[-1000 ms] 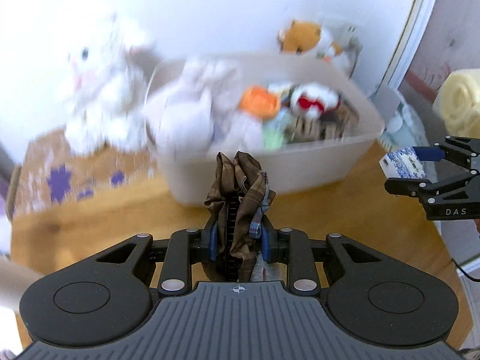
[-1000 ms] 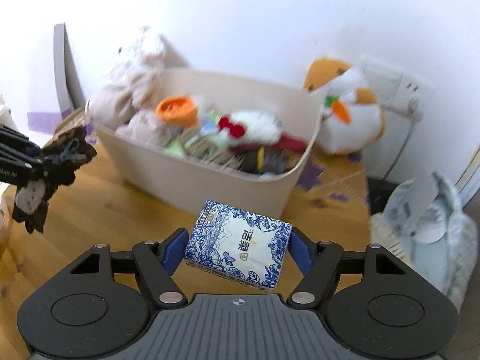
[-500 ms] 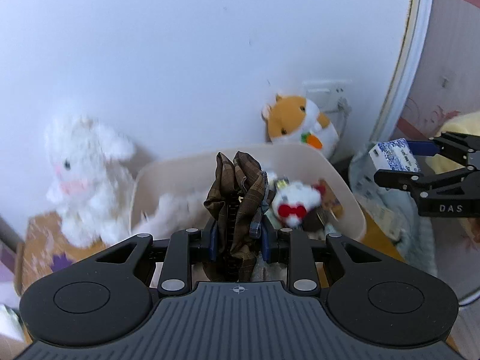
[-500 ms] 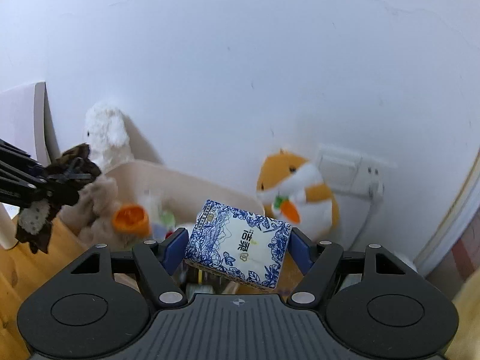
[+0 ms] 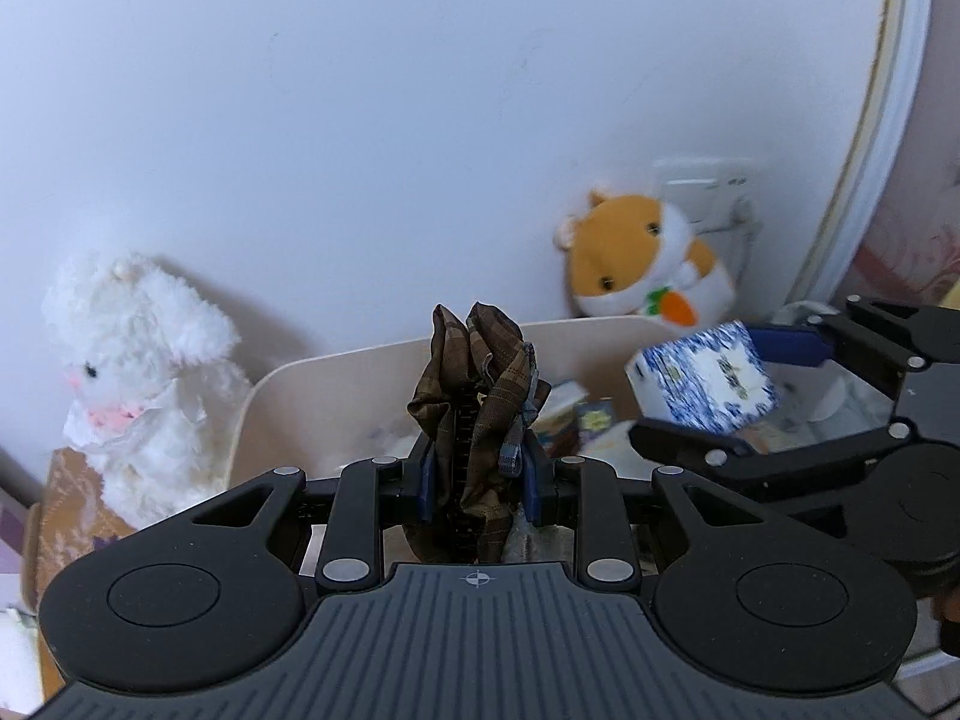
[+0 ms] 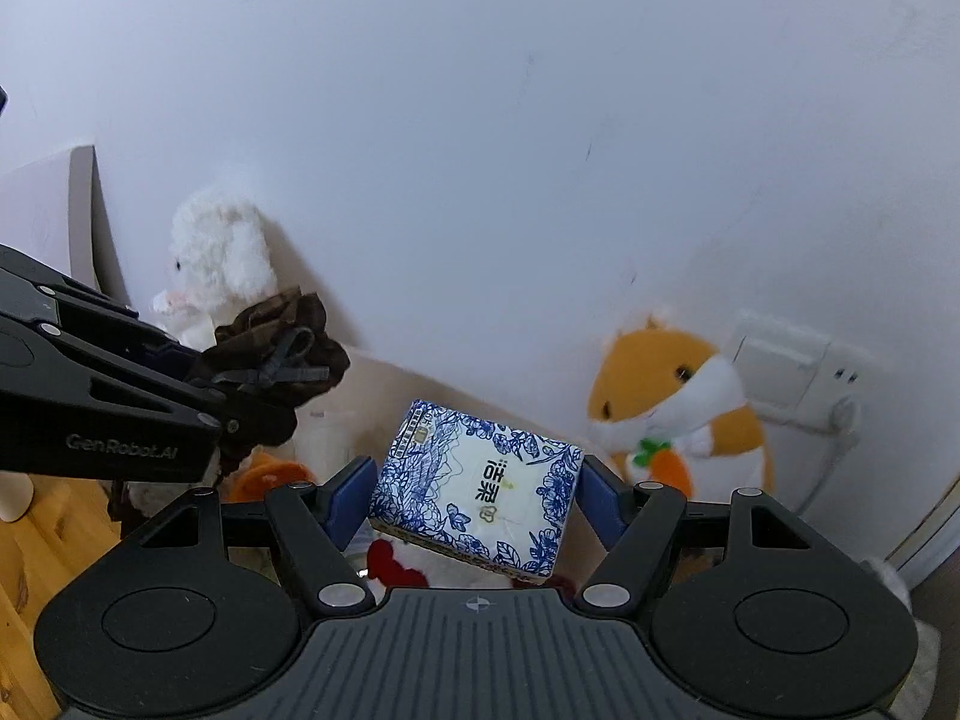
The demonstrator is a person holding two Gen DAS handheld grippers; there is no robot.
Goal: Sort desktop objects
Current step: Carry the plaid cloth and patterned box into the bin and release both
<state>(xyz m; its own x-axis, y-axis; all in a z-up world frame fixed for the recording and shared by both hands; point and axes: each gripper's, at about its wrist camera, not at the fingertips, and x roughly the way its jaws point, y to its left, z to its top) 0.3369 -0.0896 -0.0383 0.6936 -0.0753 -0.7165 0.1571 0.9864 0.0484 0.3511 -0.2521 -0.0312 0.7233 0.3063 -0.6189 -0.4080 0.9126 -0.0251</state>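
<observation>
My left gripper [image 5: 477, 480] is shut on a brown plaid cloth item [image 5: 480, 396] with a grey bow and holds it above the beige bin [image 5: 336, 372]. The cloth also shows in the right wrist view [image 6: 282, 348]. My right gripper [image 6: 477, 492] is shut on a blue-and-white tissue pack [image 6: 480, 480], held over the bin's right part. The pack shows in the left wrist view [image 5: 702, 387], close to the right of the left gripper. The bin holds several toys and small items, mostly hidden by the grippers.
A white plush rabbit [image 5: 138, 360] stands left of the bin against the wall. An orange hamster plush [image 5: 648, 264] with a carrot sits behind the bin, by a wall socket [image 6: 786, 360]. Wooden tabletop [image 6: 36, 528] shows at lower left.
Both grippers have risen and come over the bin, and closer together. The right gripper with the tissue pack is now right beside the left gripper. Both grips are unchanged.
</observation>
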